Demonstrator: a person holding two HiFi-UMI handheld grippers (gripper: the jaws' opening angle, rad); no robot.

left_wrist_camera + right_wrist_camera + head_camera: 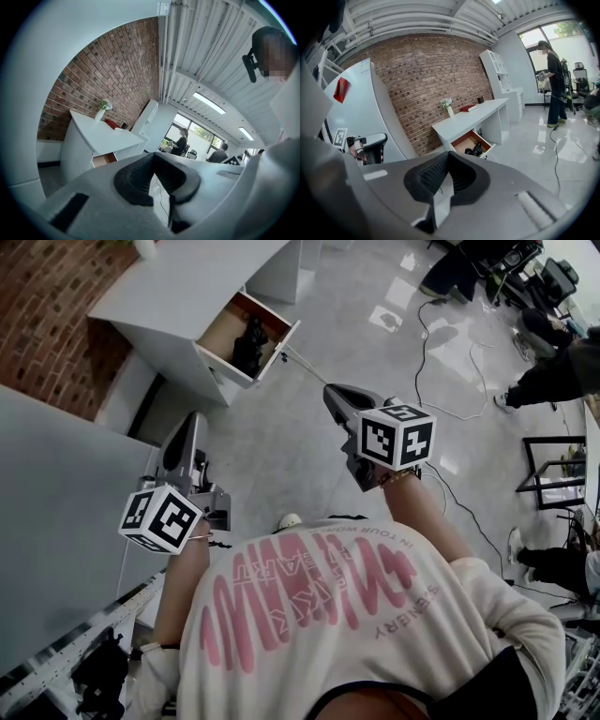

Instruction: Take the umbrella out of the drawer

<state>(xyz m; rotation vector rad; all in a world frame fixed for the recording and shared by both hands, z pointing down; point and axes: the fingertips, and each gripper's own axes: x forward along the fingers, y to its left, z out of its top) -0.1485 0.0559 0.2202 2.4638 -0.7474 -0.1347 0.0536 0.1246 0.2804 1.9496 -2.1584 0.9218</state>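
Grey polished floor fills most of the head view, and a bare stretch of it lies between the person and the white surface set against the brick wall. A tall pale panel rises close on the left. Under the surface, 1 drawer stands pulled open, wood-coloured inside. The umbrella lies in it as a black bundle, well apart from both grippers.

In the right gripper view the surface carries a vase with a small plant, a red book and a dark cup, with a white shelf unit beyond. A person in dark clothes stands near the window. Cables trail over the floor at the right.

The T-shirt bears pink lettering, upside down in the head view and too broken to read surely. A red label on the panel is too small to read.

Both forearms reach forward. The left gripper points about level toward the surface. The right gripper tilts down toward the drawer. On both, the fingers are closed, pads together, with nothing between them
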